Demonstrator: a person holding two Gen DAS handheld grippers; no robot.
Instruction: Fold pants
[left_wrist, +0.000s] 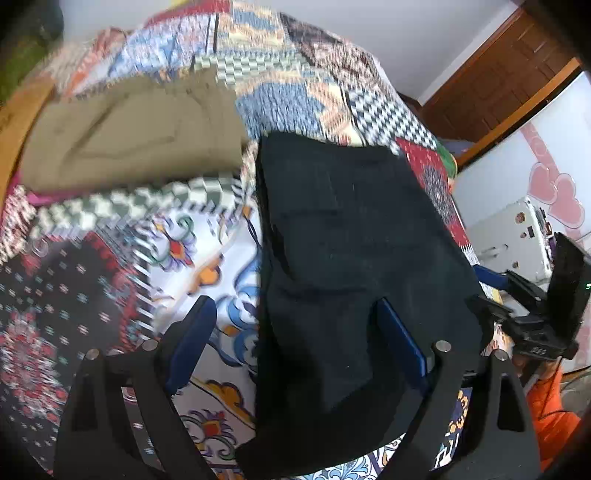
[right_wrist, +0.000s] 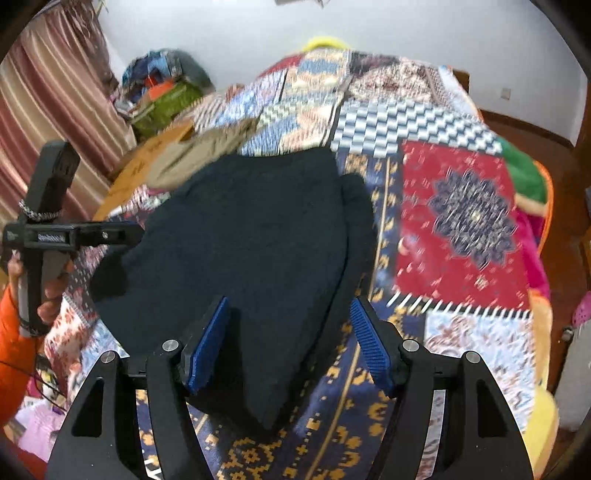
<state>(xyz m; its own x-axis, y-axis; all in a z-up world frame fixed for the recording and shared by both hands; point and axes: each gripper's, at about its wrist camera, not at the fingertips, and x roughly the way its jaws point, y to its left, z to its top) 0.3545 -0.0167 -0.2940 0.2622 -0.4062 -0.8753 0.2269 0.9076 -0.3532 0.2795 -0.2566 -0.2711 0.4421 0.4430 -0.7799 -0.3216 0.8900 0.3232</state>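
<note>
We judge a fold is under way. The dark pants (right_wrist: 251, 236) lie on the patchwork bed (right_wrist: 461, 229), long axis running away from us toward the far end. Both the left hand-held gripper (left_wrist: 299, 347) and right hand-held gripper (right_wrist: 288, 350) hover with fingers apart, gripping nothing. Next, we would pinch the near hem.

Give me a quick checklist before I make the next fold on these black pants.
1. Left gripper open: ok, wide, nothing pinched.
2. Right gripper open: ok, near hem lies between its fingers.
3. Black pants flat on the patchwork quilt: ok, one edge layer peeks out on the right.
4. Tan garment clear of the pants: cannot tell, they look close.
5. Image sharpness: not ok, motion blur.
</note>
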